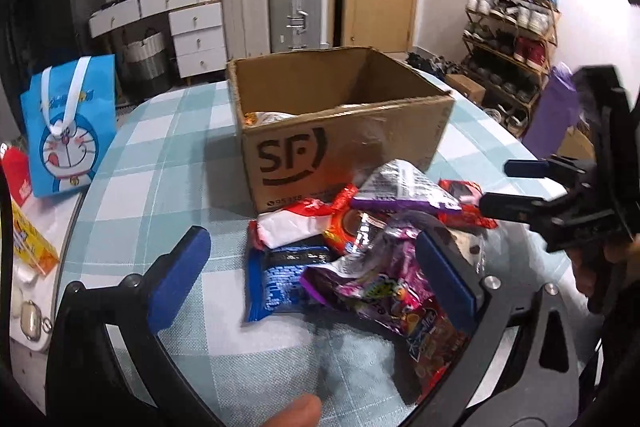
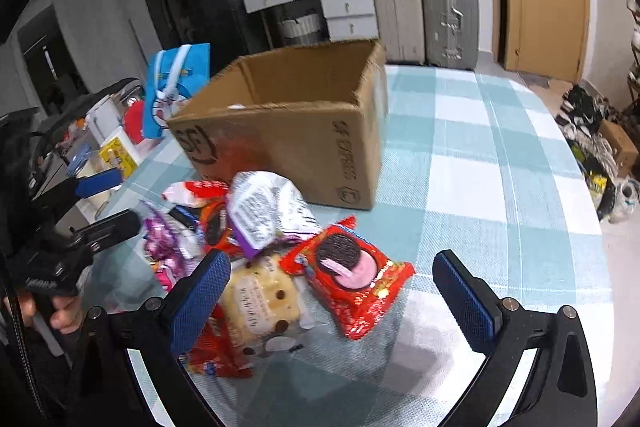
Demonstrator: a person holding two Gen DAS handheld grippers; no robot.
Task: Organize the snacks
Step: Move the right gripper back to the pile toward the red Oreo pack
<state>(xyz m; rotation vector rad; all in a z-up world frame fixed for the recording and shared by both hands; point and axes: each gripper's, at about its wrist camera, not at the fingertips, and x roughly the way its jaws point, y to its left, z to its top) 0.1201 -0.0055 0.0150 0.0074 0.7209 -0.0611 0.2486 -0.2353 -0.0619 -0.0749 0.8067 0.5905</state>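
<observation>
Snack packets (image 1: pixel 360 251) heaped on a round table (image 1: pixel 160 163) covered in a pale blue and white check cloth, just in front of an open brown cardboard box (image 1: pixel 340 123) marked with black letters. Used here as the landmark: that box, near the middle of the table, flaps gone, one packet showing inside at its left corner.

Against the box's front face: a white and red packet (image 1: pixel 292 227), a silver and purple pouch (image 1: pixel 400 187) on top of the heap, a blue wrapper (image 1: pixel 280 275) nearer the camera, a crinkled purple bag (image 1: pixel 380 279) beside it. In front of the box's right corner: a red biscuit pack (image 2: pixel 352 275) picturing a dark round cookie, and a clear-wrapped pale cake (image 2: pixel 260 299) touching its left side.

Left gripper (image 1: pixel 312 267) held low in front of the box, blue pads spread wide, nothing clamped; blue wrapper and purple bag lying in the gap. Right gripper (image 2: pixel 332 303) also spread wide and empty, red biscuit pack and cake between its pads.

Right of the box: a broad stretch of bare cloth out to the table's curved edge. Left of the box: bare cloth as well, then the edge, and past it a blue cartoon gift bag (image 1: pixel 68 127) standing upright.
</observation>
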